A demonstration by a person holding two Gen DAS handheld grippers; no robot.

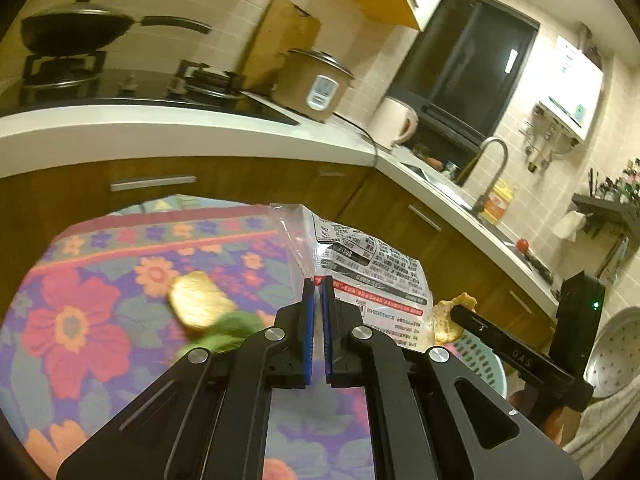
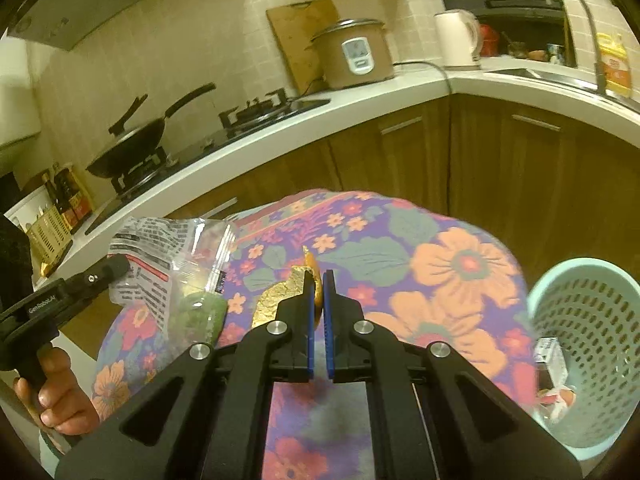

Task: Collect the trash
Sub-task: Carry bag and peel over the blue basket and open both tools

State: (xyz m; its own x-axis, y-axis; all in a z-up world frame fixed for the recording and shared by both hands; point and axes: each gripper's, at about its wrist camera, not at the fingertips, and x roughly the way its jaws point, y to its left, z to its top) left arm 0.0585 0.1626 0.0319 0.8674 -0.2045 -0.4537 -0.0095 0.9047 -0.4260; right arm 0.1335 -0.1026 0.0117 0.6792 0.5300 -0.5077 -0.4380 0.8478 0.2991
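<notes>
My left gripper (image 1: 319, 282) is shut on a clear plastic wrapper with printed labels (image 1: 372, 272) and holds it above the floral tablecloth (image 1: 80, 320). The wrapper also shows at the left of the right wrist view (image 2: 160, 264). My right gripper (image 2: 319, 276) is shut on a crumpled gold foil wrapper (image 2: 280, 300), held over the table; that foil shows beside the right gripper's finger in the left wrist view (image 1: 452, 316). A second gold foil piece (image 1: 198, 300) and a green scrap (image 1: 228, 330) lie on the cloth. The green scrap also shows in the right wrist view (image 2: 198, 314).
A pale green perforated basket (image 2: 592, 344) stands at the table's right edge with some trash inside. Behind the table run wooden cabinets (image 2: 400, 152) and a white counter (image 1: 200, 128) with a stove, wok (image 1: 76, 32), rice cooker (image 1: 312, 84), kettle and sink.
</notes>
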